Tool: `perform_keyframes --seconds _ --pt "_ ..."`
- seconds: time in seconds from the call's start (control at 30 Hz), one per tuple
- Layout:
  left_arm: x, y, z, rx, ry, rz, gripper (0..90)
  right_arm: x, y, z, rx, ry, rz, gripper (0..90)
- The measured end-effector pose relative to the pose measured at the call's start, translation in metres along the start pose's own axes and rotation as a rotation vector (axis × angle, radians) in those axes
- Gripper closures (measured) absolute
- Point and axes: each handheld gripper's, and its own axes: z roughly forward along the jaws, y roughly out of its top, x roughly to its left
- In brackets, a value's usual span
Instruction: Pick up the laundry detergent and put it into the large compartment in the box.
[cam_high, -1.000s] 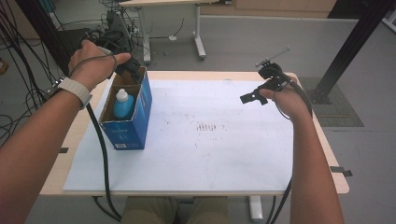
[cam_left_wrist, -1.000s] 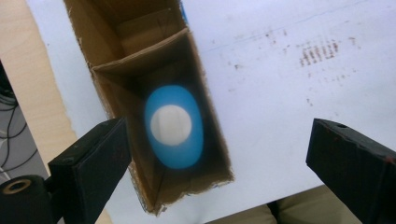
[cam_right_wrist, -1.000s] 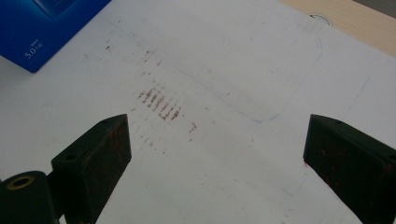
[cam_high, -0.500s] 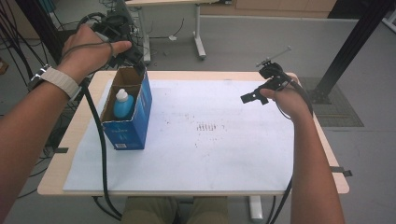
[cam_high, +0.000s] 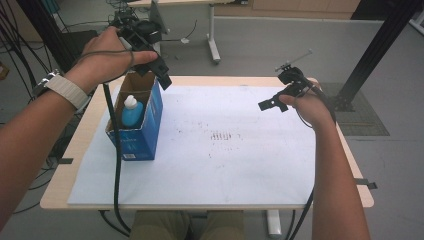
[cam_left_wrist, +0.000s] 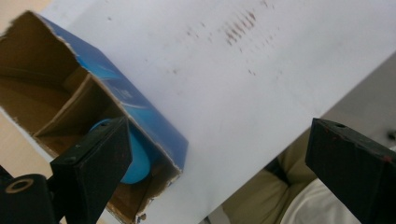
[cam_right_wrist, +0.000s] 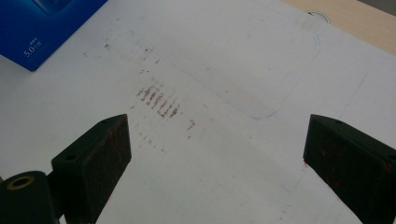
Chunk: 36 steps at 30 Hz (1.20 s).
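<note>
Blue bottle (cam_high: 132, 111): seated inside open blue carton (cam_high: 150, 125). Left gripper (cam_high: 159, 70): above carton, jaws apart, empty. Right gripper (cam_high: 272, 103): well clear, jaws apart. Placement apparently done.

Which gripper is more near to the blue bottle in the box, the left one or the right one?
Left. The left gripper hovers just above the far end of the blue box holding the blue bottle. The right gripper hangs over the white mat's far right side.

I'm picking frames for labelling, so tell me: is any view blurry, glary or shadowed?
High view: even light, slightly soft; the blue box and its bottle stay readable. Left gripper view: tilted, the near claw pads soft, the box edge sharper. Right gripper view: flat light on the white sheet, no glare, brown marks clear.
</note>
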Motion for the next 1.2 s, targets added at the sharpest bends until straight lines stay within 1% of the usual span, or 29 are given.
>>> perform_keyframes --seconds 0.13,0.2,0.27,0.33,0.47,0.6,0.63,0.87,1.1,1.2 --pt "-0.007 0.009 0.009 0.027 -0.015 0.067 7.8 0.000 0.000 0.000 0.002 0.001 -0.001 7.5" --pt "-0.008 0.011 0.012 0.032 -0.028 0.092 7.8 0.001 0.000 0.000 0.004 0.002 0.001 7.5" --pt "-0.010 0.014 0.016 0.048 -0.037 0.120 7.9 0.001 0.000 0.000 0.005 0.001 0.001 7.4" --pt "-0.011 0.016 0.019 0.050 -0.051 0.145 7.9 0.001 0.000 -0.001 0.008 0.001 0.003 7.5" --pt "-0.012 0.019 0.023 0.051 -0.065 0.178 7.9 0.000 -0.001 -0.001 0.011 0.000 0.001 7.4" --pt "-0.013 0.019 0.027 0.041 -0.082 0.216 7.8 0.000 -0.001 -0.002 0.010 0.000 0.003 7.4" --pt "-0.013 0.019 0.030 0.042 -0.090 0.232 7.8 0.000 -0.001 -0.002 0.011 0.000 0.003 7.4" --pt "-0.016 0.020 0.042 0.044 -0.113 0.291 7.6 0.000 -0.001 0.000 0.015 0.005 0.005 7.4" --pt "-0.021 0.017 0.047 0.031 -0.130 0.337 7.5 0.000 -0.002 0.000 0.016 0.005 0.010 7.4" --pt "-0.024 0.016 0.049 0.022 -0.137 0.374 7.6 0.000 -0.002 0.000 0.016 0.004 0.011 7.4"
